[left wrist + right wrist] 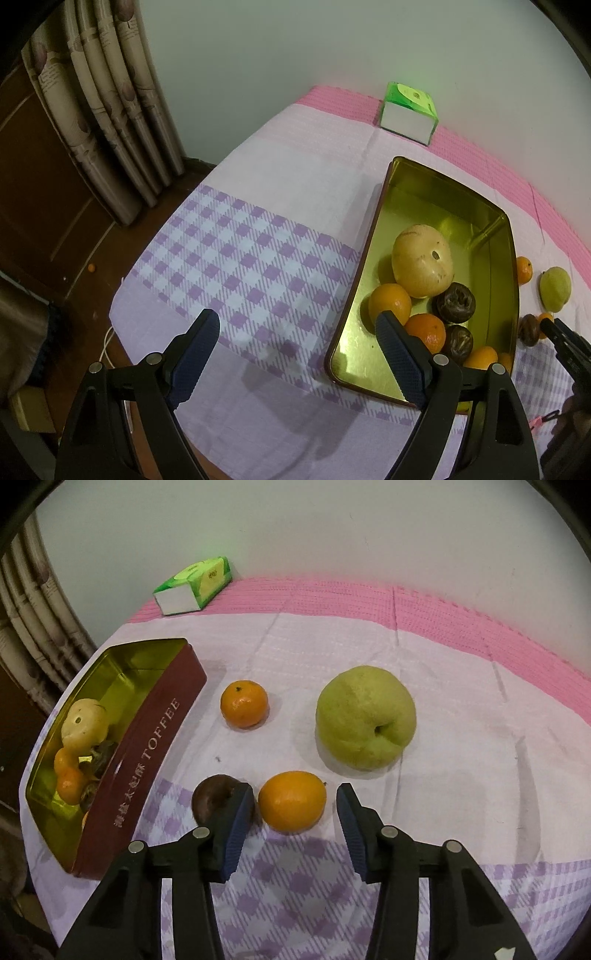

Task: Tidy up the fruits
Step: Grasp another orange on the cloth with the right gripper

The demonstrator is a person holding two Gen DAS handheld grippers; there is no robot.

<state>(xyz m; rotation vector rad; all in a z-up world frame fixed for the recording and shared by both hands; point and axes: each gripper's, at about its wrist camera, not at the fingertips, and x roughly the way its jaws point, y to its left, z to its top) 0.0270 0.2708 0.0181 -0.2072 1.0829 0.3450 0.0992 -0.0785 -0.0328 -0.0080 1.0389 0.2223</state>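
Right gripper [294, 803] spread wide around a smooth round orange fruit [292, 800], not squeezing yet.
Left gripper [297, 334] open, empty, beside the shiny gold-lined rectangular toffee tin [495, 236] on the checked purple-and-pink cloth [461, 686].

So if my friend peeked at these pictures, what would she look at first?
Probably the big green pear, sitting alone on the cloth, far bigger than the oranges near it. Then the shiny gold tin marked TOFFEE on the left, already holding a yellow pear, oranges and dark fruits. Closest of all, the open right gripper has its fingers either side of an orange.
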